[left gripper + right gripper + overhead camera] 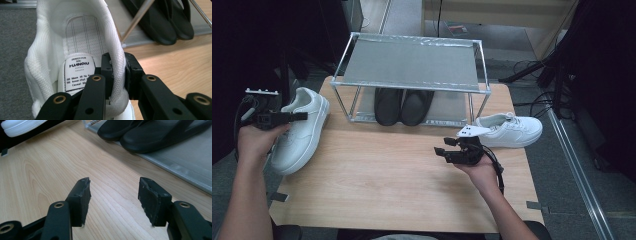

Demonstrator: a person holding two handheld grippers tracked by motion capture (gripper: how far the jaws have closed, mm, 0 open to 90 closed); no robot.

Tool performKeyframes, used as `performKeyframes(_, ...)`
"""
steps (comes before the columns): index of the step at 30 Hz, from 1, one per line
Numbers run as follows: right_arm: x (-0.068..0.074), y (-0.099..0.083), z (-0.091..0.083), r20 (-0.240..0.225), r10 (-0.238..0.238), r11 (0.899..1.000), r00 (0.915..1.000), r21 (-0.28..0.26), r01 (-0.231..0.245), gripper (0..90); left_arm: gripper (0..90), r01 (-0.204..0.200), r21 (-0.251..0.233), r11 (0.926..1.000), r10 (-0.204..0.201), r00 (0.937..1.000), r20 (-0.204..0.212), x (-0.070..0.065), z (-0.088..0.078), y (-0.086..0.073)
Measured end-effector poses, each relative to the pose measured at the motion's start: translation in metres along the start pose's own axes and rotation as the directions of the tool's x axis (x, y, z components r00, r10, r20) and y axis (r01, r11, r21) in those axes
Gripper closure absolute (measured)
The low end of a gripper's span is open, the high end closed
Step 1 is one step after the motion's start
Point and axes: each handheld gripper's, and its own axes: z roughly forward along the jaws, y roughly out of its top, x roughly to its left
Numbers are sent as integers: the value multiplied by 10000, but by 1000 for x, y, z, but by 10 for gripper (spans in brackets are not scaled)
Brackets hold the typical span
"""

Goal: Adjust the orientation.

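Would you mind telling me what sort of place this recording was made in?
Probably a lab or workshop set up for recording, not a home: a small wooden table with a metal shoe rack stands between black curtains, and cables trail over the grey floor.

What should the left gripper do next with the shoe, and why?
Probably carry the shoe toward the rack. The left gripper is shut on its heel collar, the rack's top shelf is bare, and black slippers fill the middle of the lower shelf.
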Motion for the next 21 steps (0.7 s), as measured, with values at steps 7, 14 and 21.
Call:
performKeyframes(7, 1, 6, 8, -211, -55, 10000, 9998, -43, 54, 443, 803, -358, 117, 9993, 358, 9994, -6, -26, -11, -9)
performKeyframes(14, 0, 11, 13, -327, -59, 9998, 9994, -171, 53, 443, 805, -688, 305, 9972, 687, 9976, 60, -54, -11, -19)
performKeyframes(21, 1, 15, 17, -517, -77, 9999, 9986, -149, 70, 444, 807, -920, 329, 9952, 898, 9939, 644, -81, -8, -31)
